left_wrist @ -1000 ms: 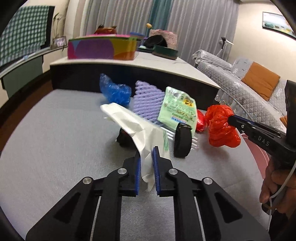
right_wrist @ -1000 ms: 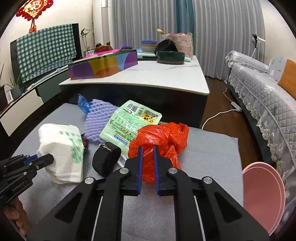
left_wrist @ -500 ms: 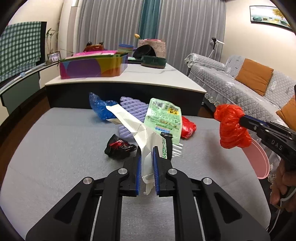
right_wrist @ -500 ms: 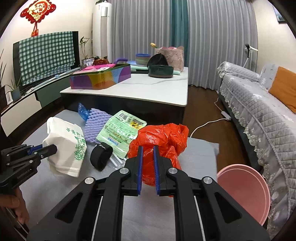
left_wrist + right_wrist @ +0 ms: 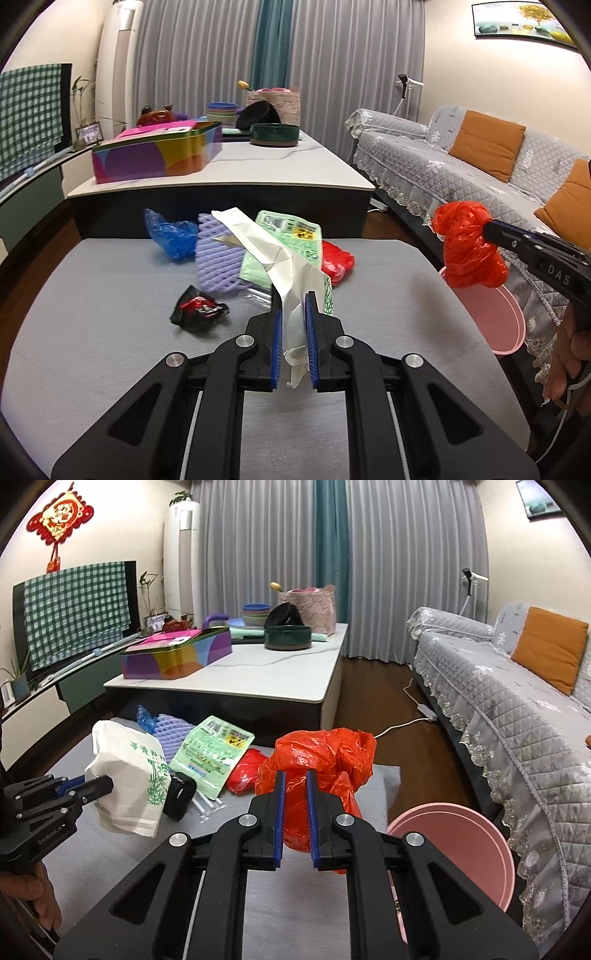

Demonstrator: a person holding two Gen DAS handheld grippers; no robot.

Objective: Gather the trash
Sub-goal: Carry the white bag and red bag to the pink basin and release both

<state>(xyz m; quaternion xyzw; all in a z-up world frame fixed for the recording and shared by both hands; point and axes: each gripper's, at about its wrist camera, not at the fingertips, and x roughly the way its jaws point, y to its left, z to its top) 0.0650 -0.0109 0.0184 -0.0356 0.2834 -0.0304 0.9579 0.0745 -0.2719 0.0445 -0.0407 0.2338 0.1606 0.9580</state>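
Over the last second both pairs of tongs have risen from the grey padded table (image 5: 110, 332) with their loads. The left tongs (image 5: 293, 343) are clamped on the white paper bag with green bamboo print (image 5: 291, 273), now hanging clear of the litter pile. The right tongs (image 5: 294, 819) are clamped on the crumpled red plastic bag (image 5: 325, 760), which has travelled rightward, off the pile and toward the round pink plastic bin (image 5: 480, 853) beside the table's right edge.

That suggests two pieces are in transit and the drop into the bin comes next, the red bag first, since it hangs just above the near rim in the left wrist view.

Left on the table are a blue plastic wrapper (image 5: 170, 236), purple foam fruit netting (image 5: 218, 258), a green printed packet (image 5: 291, 240), a small red pouch (image 5: 338, 260), a black-and-red wrapper (image 5: 199, 310) and a black tape roll (image 5: 179, 794).
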